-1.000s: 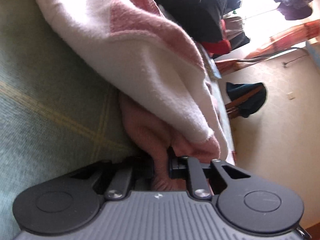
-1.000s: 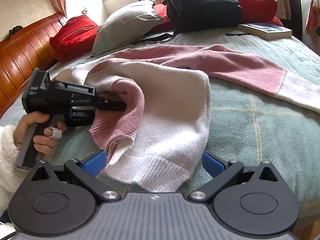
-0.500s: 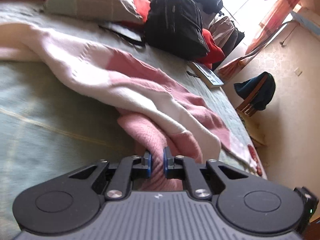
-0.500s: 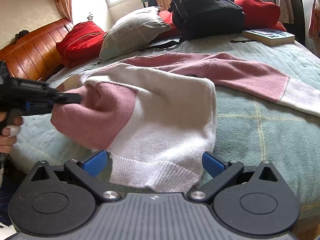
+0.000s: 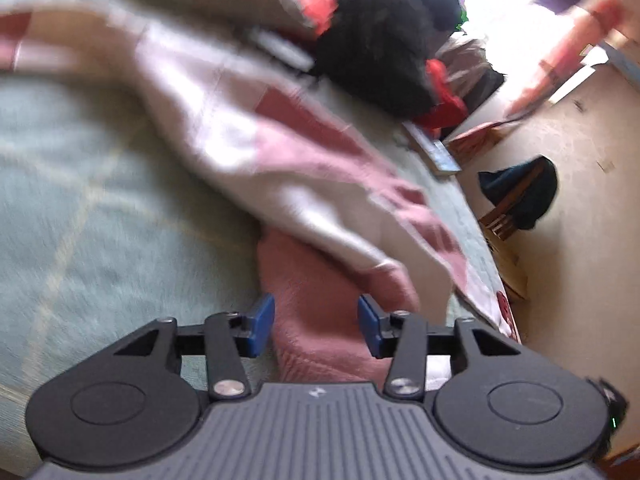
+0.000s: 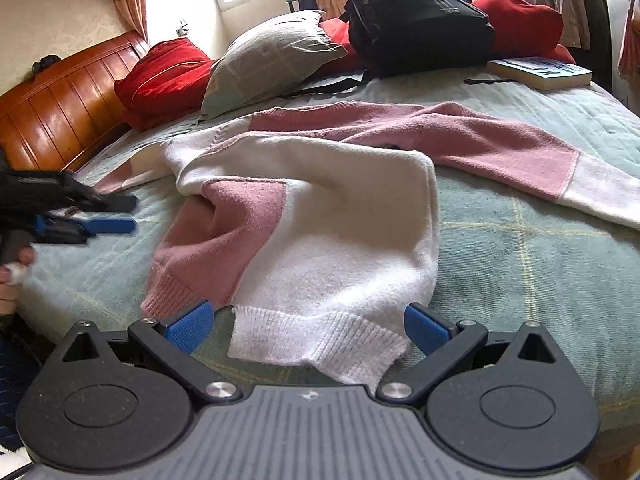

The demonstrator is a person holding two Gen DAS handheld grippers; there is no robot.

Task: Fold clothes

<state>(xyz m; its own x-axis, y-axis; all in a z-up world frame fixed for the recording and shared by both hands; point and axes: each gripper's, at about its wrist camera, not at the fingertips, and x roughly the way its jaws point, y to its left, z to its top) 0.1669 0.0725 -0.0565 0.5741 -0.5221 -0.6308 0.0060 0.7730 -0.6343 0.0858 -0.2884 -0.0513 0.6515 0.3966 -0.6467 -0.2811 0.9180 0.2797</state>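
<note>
The right tongs (image 6: 308, 330) hung low over the near edge of the bed (image 6: 520, 248) with their blue pads spread wide, gripping nothing, and the white ribbed hem of the pink-and-white sweater (image 6: 320, 240) lay just beyond and between them, untouched. A second ago the left tongs (image 5: 316, 320) had been pinched shut on the pink hem corner; now their jaws were opening, the pink knit lay between the pads without being pressed, and in the right view those tongs stood apart from the cloth, off to its left. The corner, which half a second ago hung lifted and stretched leftward, had dropped onto the bed and lay slack at the sweater's near left. That suggests the body panel had been drawn out and let go, so the laying-out of this side looked finished and a fold proper was still to come. Farther in, the sweater's body rose in a soft hump, its pink sleeve stretched away to the right with a white cuff, well apart from both tongs. At the far end sat a grey pillow (image 6: 268, 56), red cushions (image 6: 168, 76), a black backpack (image 6: 416, 20) and a book (image 6: 540, 72).
</note>
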